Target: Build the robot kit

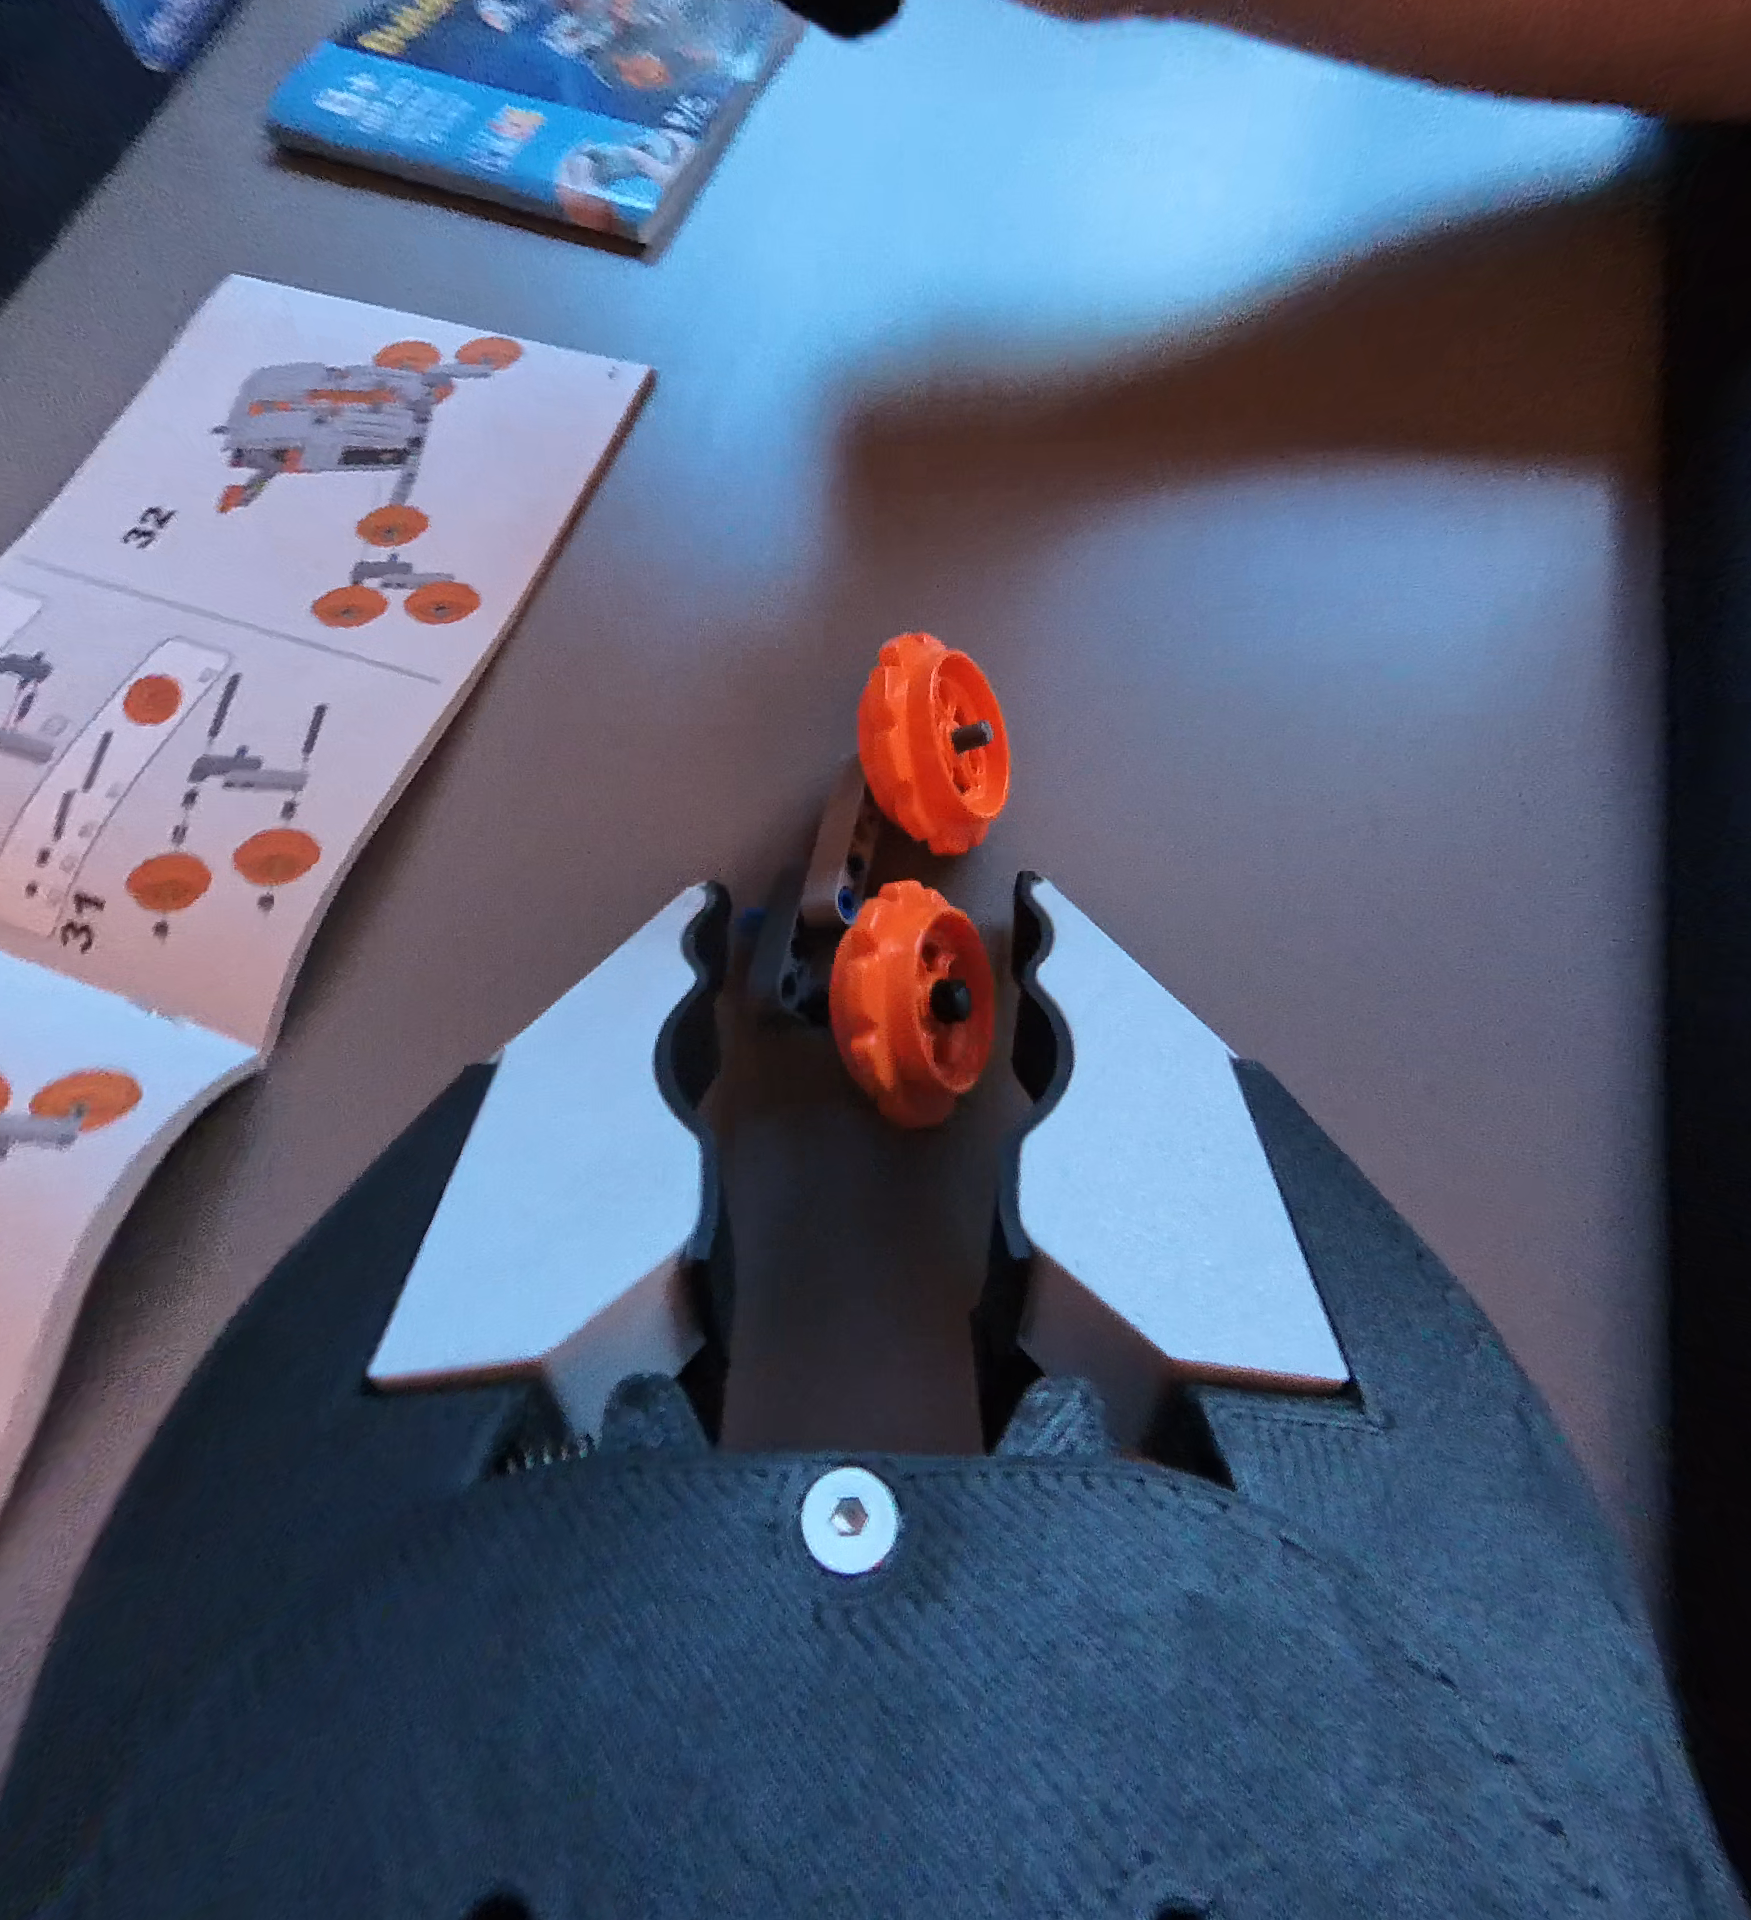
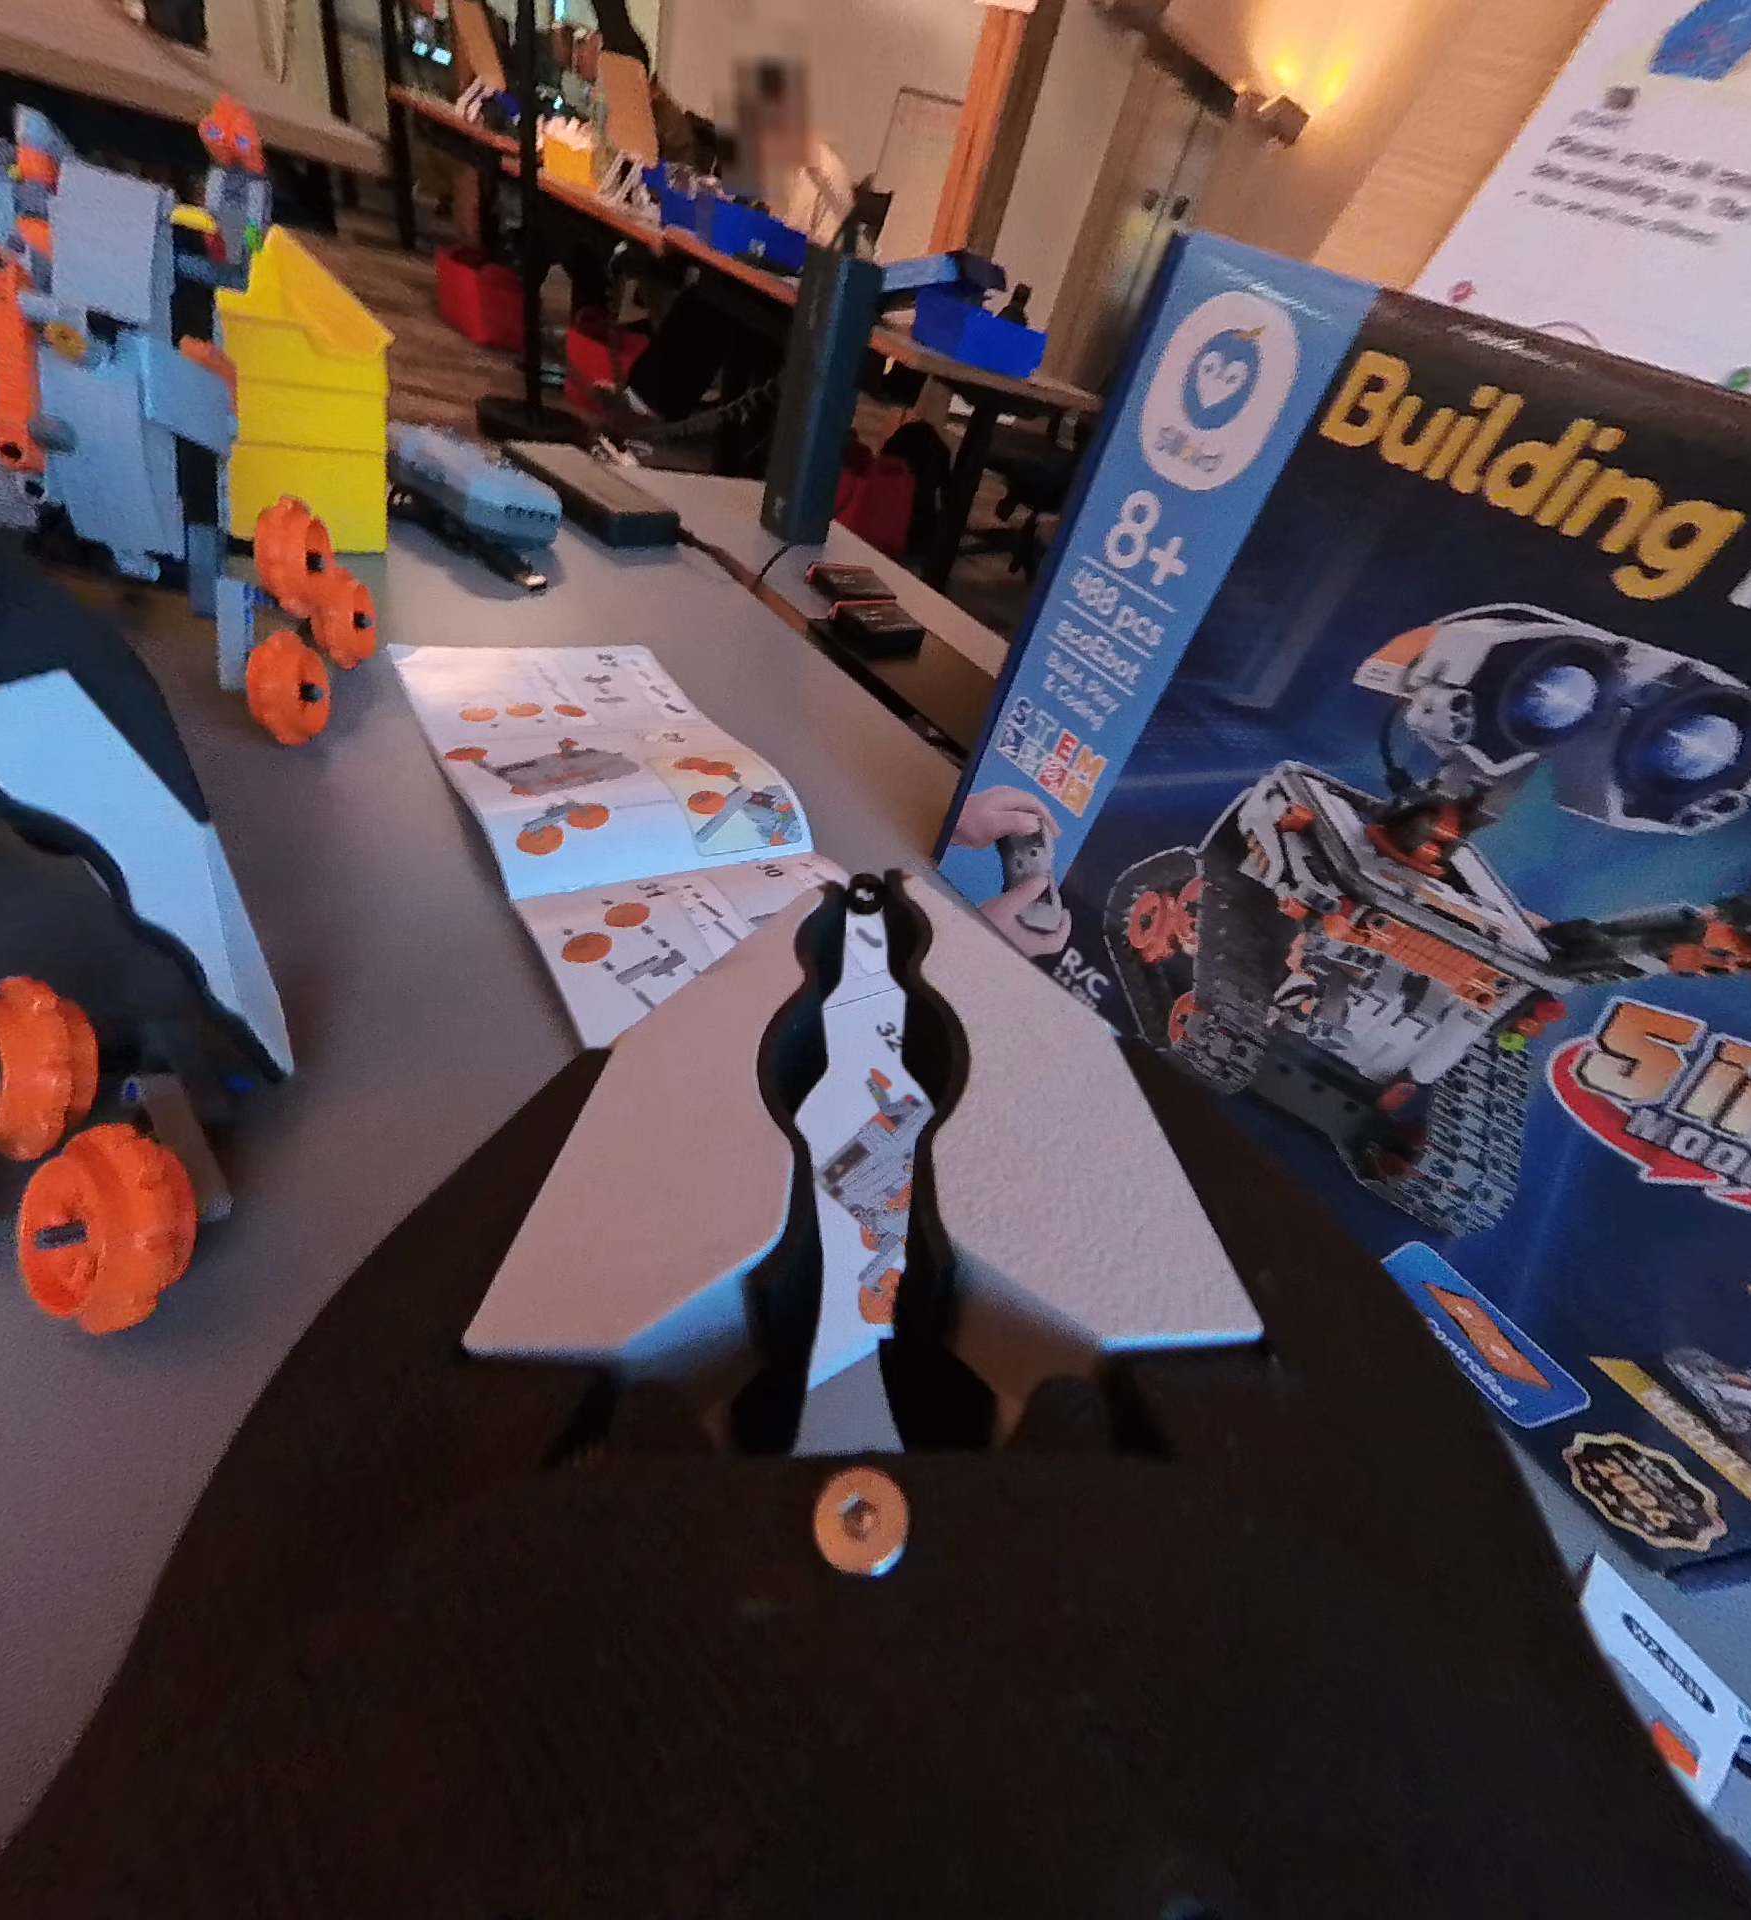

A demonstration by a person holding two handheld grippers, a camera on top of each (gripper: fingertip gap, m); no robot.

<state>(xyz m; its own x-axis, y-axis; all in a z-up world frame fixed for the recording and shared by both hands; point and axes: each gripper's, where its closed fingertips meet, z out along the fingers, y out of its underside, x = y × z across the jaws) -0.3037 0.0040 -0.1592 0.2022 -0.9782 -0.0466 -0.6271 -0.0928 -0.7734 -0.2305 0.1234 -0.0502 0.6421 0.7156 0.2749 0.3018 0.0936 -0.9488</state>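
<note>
My left tool point(image 1: 866, 904) stands released, its fingers straddling the nearer of 2 orange wheels point(image 1: 910, 1003) on a small grey wheel assembly point(image 1: 835, 862) that rests on the grey table point(image 1: 1214, 675). My right tool point(image 2: 865, 891) is clenched on a tiny black peg point(image 2: 864, 896), raised above the open instruction booklet point(image 2: 601, 769). A kit box point(image 2: 1473, 831) stands just right of it.

Printed lettering stood on a blue box point(image 2: 1422, 831) at right, step numbers on the open white instruction booklet point(image 1: 258, 623) at left, blurred lines on a far-right white poster point(image 2: 1681, 156), and small print on a near-right white label point(image 2: 1671, 1704).
</note>
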